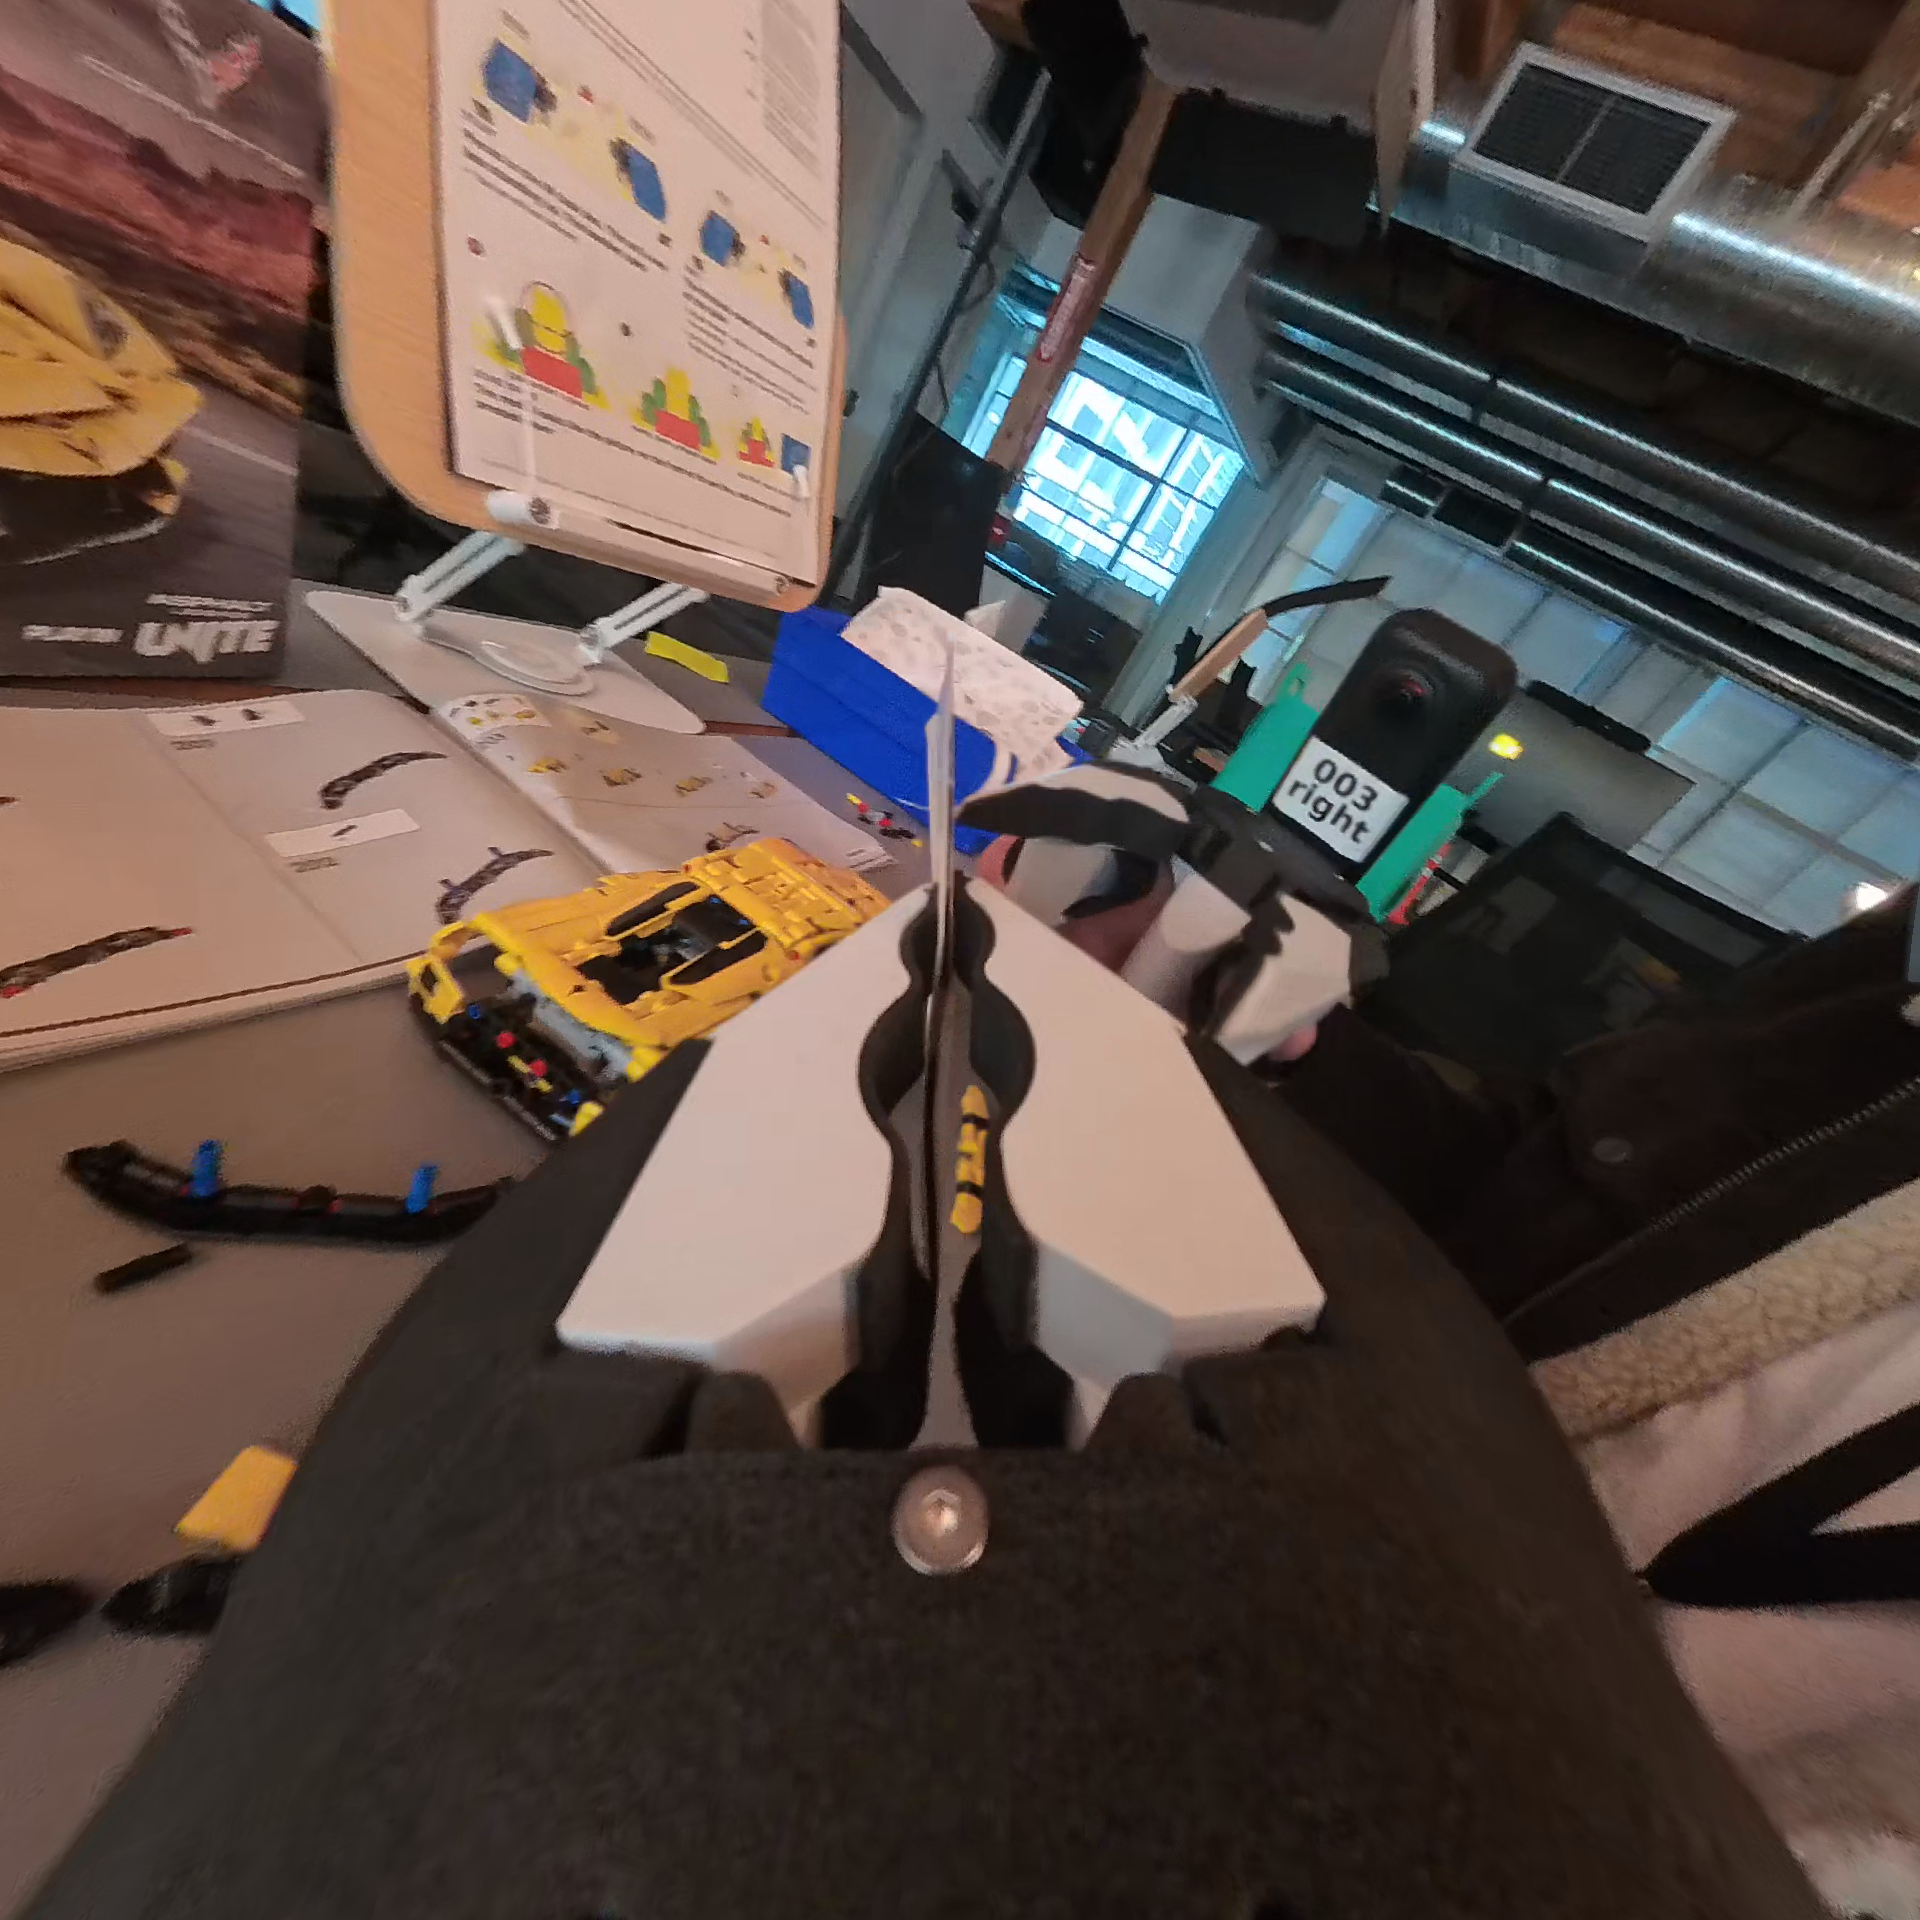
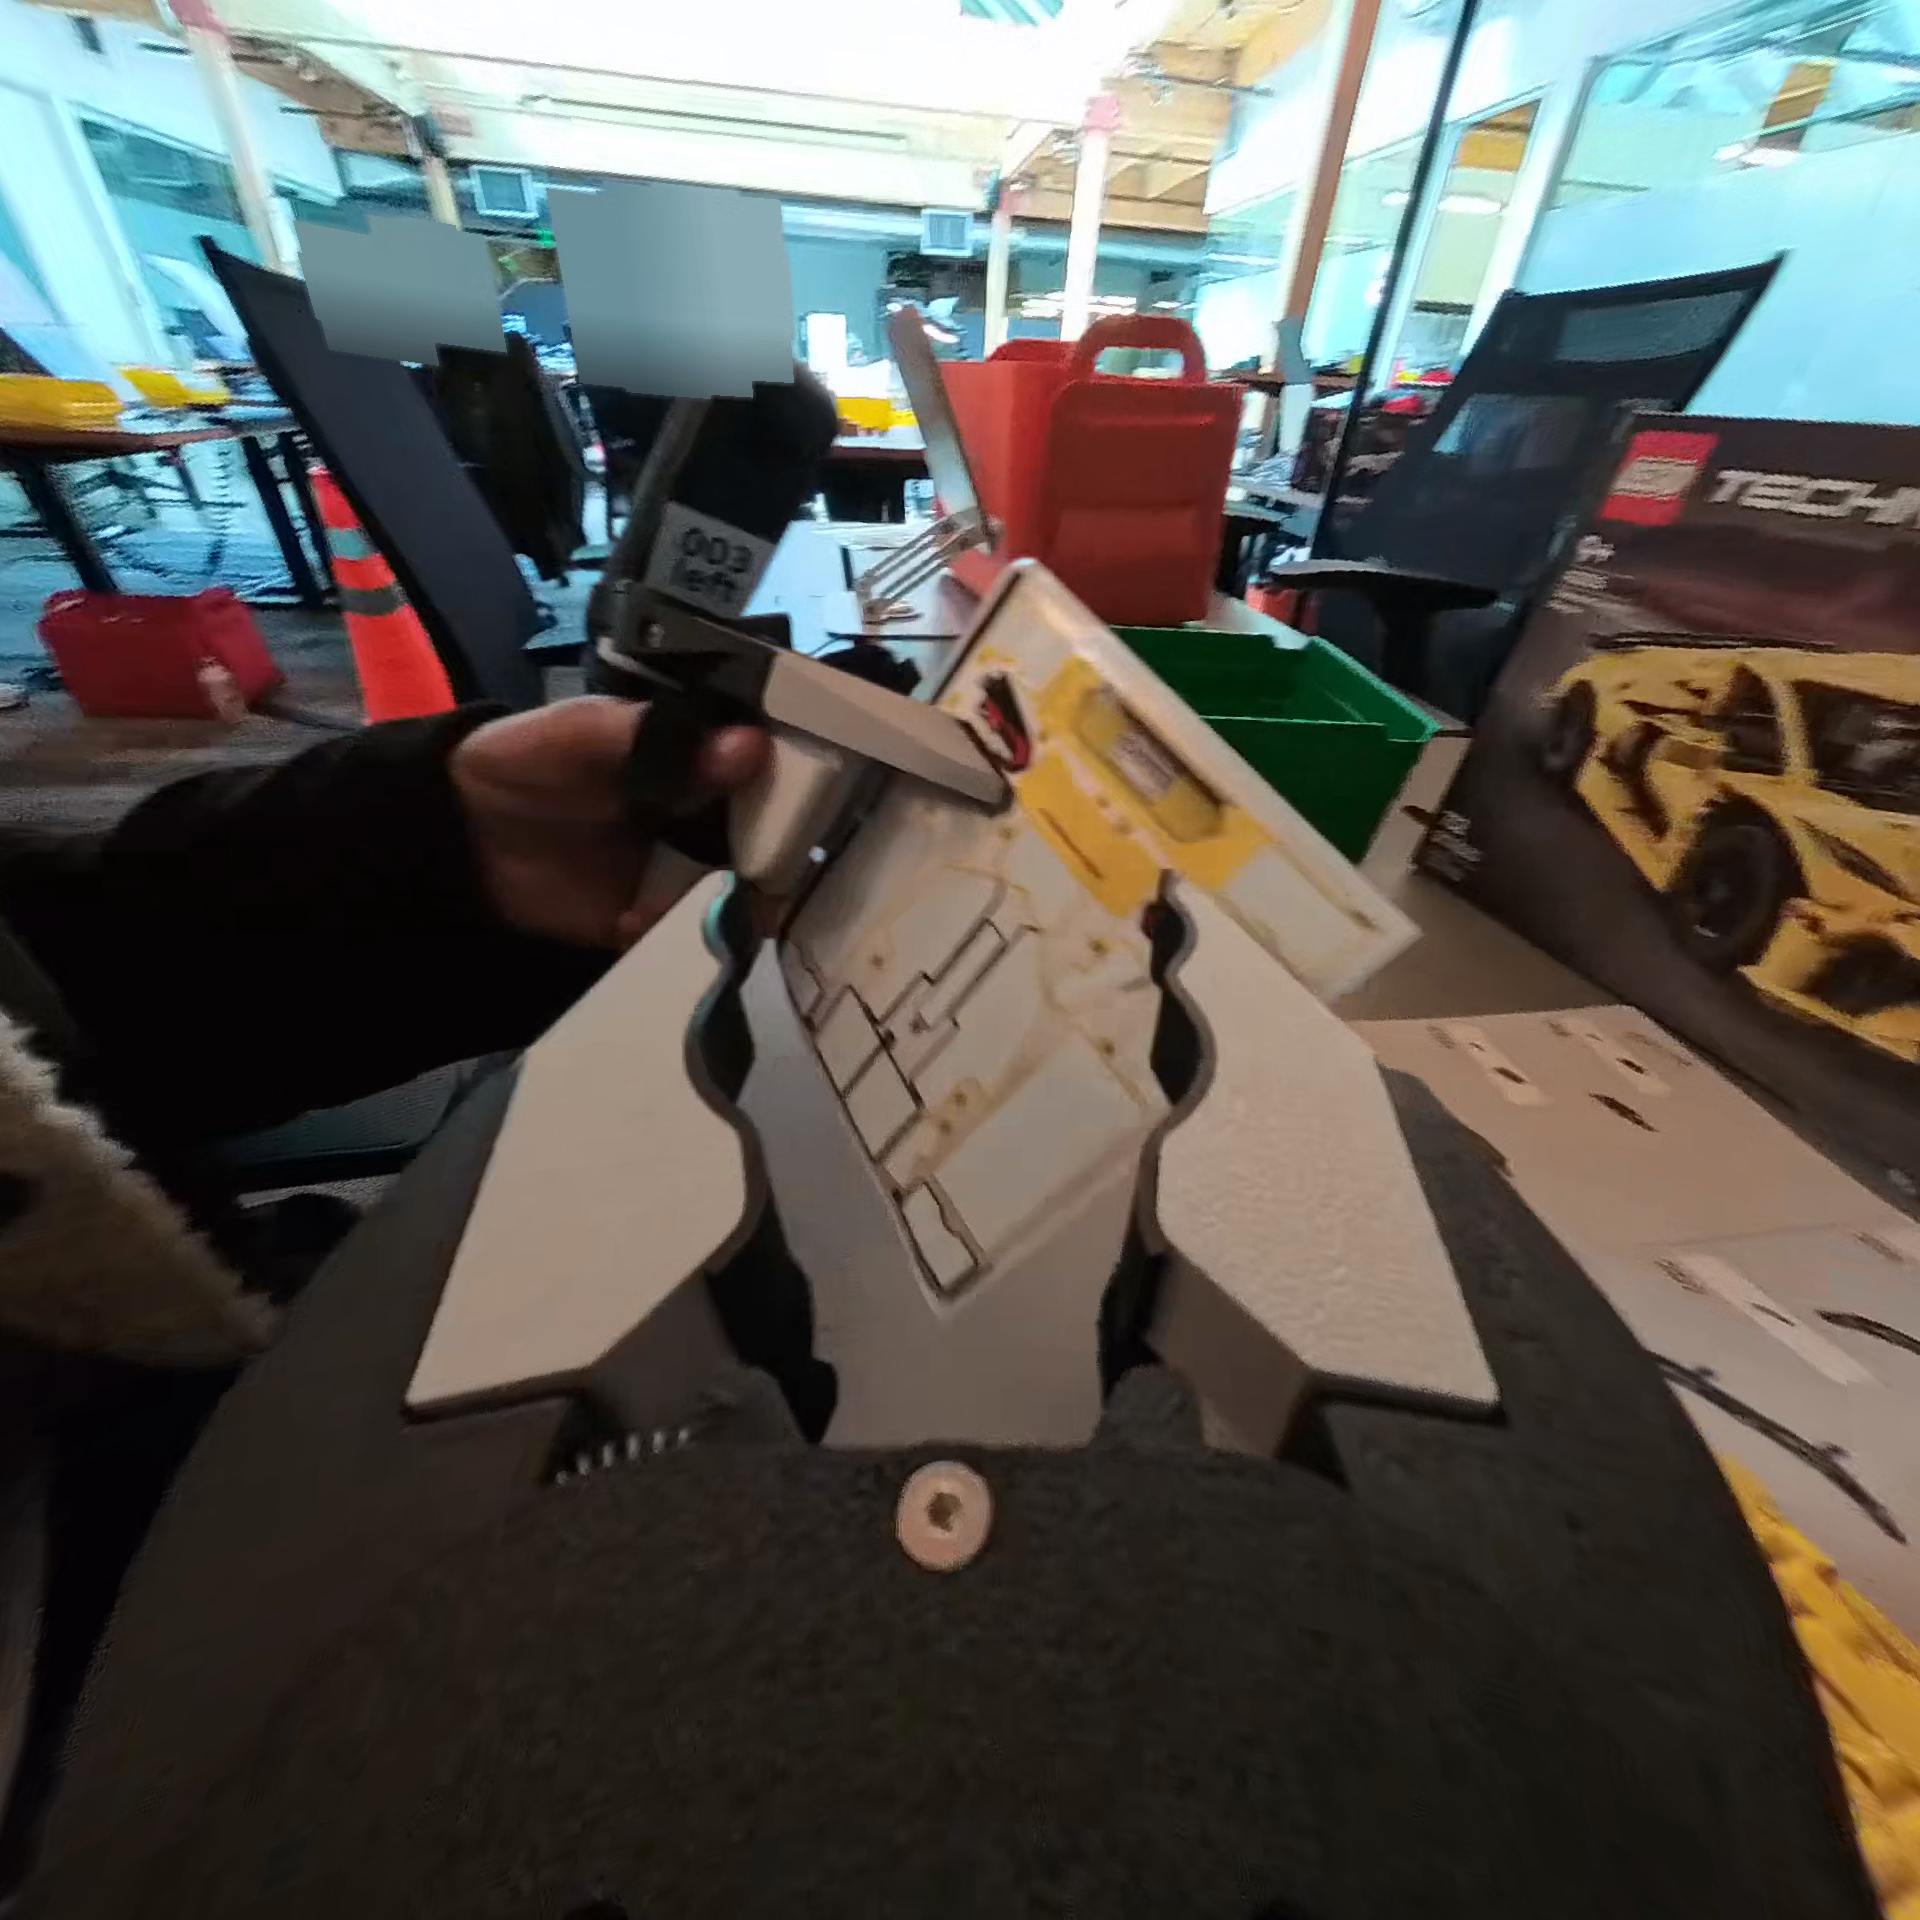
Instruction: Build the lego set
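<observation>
My left gripper (image 1: pixel 940 914) is shut on a thin sticker sheet (image 1: pixel 943 769), which shows edge-on and stands upright between the fingers. In the right wrist view the sheet (image 2: pixel 1039 997) faces the camera: white with yellow and black stickers, tilted, held at its upper left by the left gripper (image 2: pixel 914 821). My right gripper (image 2: pixel 951 914) is open, with the sheet's lower end between its spread fingers, touching neither that I can see. It also shows in the left wrist view (image 1: pixel 1101 883), just behind the sheet. The yellow lego car (image 1: pixel 665 966) sits on the table.
A black curved part with blue pins (image 1: pixel 281 1195) and a black pin (image 1: pixel 140 1268) lie on the table. The open booklet (image 1: pixel 208 852), the set's box (image 2: pixel 1714 779), a stand with a sheet (image 1: pixel 623 270), a blue bin (image 1: pixel 862 717) and a green bin (image 2: pixel 1299 717) surround the work area.
</observation>
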The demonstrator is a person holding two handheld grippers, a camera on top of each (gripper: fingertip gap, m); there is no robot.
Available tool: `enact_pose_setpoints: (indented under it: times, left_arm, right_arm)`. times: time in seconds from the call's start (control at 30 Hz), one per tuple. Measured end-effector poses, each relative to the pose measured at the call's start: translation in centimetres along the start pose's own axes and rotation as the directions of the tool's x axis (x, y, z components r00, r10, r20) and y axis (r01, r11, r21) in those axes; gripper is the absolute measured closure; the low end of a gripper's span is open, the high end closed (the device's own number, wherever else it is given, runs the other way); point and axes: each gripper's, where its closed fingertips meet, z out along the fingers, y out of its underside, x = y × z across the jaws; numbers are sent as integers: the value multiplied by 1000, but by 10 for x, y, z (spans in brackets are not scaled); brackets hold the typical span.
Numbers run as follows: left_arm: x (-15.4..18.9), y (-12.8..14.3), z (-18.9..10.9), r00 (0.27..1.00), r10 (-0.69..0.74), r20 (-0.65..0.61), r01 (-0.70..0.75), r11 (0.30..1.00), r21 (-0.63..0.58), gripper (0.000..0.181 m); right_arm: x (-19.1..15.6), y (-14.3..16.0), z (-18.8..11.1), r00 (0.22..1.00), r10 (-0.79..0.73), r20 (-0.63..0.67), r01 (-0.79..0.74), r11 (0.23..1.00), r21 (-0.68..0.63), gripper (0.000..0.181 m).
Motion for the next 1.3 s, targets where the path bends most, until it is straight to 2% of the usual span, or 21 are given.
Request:
enact_pose_setpoints:
  times: [0.13, 0.33, 0.57, 0.7, 1.03, 1.13, 1.2, 1.3]
  left_arm:
    - [17, 5, 12, 996, 9, -84, -10, 1000, -3, 181]
    - [27, 7, 18, 986, -22, -163, 23, 1000, 3, 181]
    - [53, 9, 18, 951, 7, -308, -6, 1000, 6, 181]
    - [65, 13, 20, 942, 64, -330, -72, 997, -11, 181]
    - [66, 10, 17, 947, 70, -313, -77, 997, -9, 181]
    - [61, 13, 20, 956, 79, -282, -89, 996, -24, 181]
    - [55, 12, 20, 964, 72, -256, -80, 997, -21, 181]
    - [51, 13, 20, 968, 54, -243, -63, 998, -27, 181]
  right_arm:
    - [-11, 1, 4, 999, -22, 30, 23, 1000, -15, 98]
    - [-19, 0, 3, 983, 128, 135, -127, 992, -14, 102]
    - [-28, -15, -9, 865, 362, 348, -389, 921, 9, 137]
    - [-23, -26, -20, 775, 458, 436, -519, 854, 26, 156]
    - [-14, -27, -25, 765, 468, 442, -543, 838, 53, 180]
    - [-12, -27, -26, 774, 464, 431, -537, 842, 57, 177]
    - [-11, -22, -24, 795, 450, 406, -506, 862, 35, 166]
    - [-12, -12, -22, 836, 410, 365, -435, 900, -13, 157]
